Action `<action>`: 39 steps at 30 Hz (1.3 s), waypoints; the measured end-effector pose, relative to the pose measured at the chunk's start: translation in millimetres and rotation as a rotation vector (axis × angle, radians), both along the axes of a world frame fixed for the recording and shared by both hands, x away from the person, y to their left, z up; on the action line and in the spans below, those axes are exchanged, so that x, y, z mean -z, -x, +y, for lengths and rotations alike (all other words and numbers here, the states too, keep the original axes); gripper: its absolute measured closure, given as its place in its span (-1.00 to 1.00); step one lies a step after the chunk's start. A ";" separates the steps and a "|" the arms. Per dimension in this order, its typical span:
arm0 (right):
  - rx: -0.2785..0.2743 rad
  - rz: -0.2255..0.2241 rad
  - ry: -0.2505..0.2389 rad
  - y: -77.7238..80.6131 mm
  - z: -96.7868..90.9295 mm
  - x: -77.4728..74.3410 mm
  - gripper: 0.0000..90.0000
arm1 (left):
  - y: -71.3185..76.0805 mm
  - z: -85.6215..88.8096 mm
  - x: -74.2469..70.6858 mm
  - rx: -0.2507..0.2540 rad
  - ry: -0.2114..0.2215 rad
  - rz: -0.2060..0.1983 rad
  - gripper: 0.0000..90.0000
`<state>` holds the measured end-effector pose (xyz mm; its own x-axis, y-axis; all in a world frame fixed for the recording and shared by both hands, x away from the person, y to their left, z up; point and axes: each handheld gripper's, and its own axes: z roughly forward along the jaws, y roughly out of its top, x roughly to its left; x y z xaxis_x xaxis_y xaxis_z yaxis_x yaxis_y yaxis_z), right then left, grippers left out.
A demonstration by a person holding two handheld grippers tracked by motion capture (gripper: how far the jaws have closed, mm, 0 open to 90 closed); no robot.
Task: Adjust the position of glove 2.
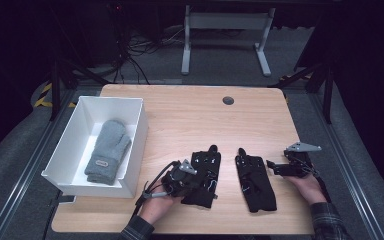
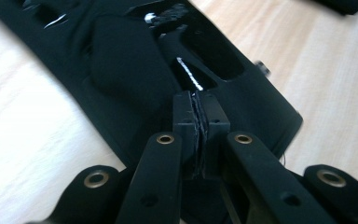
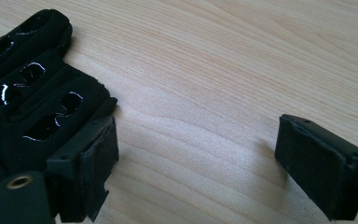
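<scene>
Left gripper (image 2: 198, 135) of mine is clenched on the left black glove (image 1: 204, 172) — pads pinching its fabric near the table's (image 1: 190, 115) front edge. Right gripper (image 3: 191, 158) gapes wide just beside the right black glove (image 1: 254, 177), holding nothing.

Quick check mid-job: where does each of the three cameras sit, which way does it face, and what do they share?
High view: above the person's side, looking forward and down on the table; both forearms, left gripper, right gripper.
Left gripper view: rides the left gripper, jaws shut on the left black glove.
Right gripper view: rides the right gripper, jaws open beside the right black glove.
Shared: the gloves and the wooden tabletop.
</scene>
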<state>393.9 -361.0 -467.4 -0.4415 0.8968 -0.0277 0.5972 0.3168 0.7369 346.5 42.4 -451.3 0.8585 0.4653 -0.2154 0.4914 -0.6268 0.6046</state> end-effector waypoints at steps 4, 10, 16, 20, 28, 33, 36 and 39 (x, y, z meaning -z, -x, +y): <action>0.000 0.000 0.000 0.0 0.0 0.0 -0.70 | 3.0 -6.7 -0.6 0.024 0.000 -0.004 0.93; 0.000 0.000 0.000 -0.1 0.1 0.0 -0.70 | -5.2 1.3 -8.6 -0.013 0.026 -0.018 0.77; 0.000 0.000 0.000 -0.1 0.1 0.0 -0.70 | -24.6 12.4 -16.3 -0.087 0.027 -0.051 0.56; 0.000 -0.001 0.000 -0.1 0.1 0.1 -0.70 | -38.3 15.5 -13.1 -0.130 -0.007 -0.065 0.44; 0.000 -0.001 0.000 -0.2 0.1 0.1 -0.70 | -43.4 8.2 -0.6 -0.146 -0.057 -0.074 0.38; 0.000 -0.001 0.000 -0.2 0.1 0.1 -0.70 | -40.6 4.8 3.6 -0.157 -0.069 -0.083 0.38; -0.001 -0.001 0.001 -0.4 0.0 0.1 -0.70 | -38.8 3.8 4.2 -0.157 -0.064 -0.085 0.53; 0.002 -0.003 0.003 -0.3 0.1 0.0 -0.66 | -36.9 1.9 5.0 -0.168 -0.057 -0.086 0.74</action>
<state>394.2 -360.9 -467.3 -0.4393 0.8978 -0.0318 0.5958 0.3176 0.7377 383.3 44.3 -456.3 0.7821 0.6127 -0.1137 0.5399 -0.5751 0.6146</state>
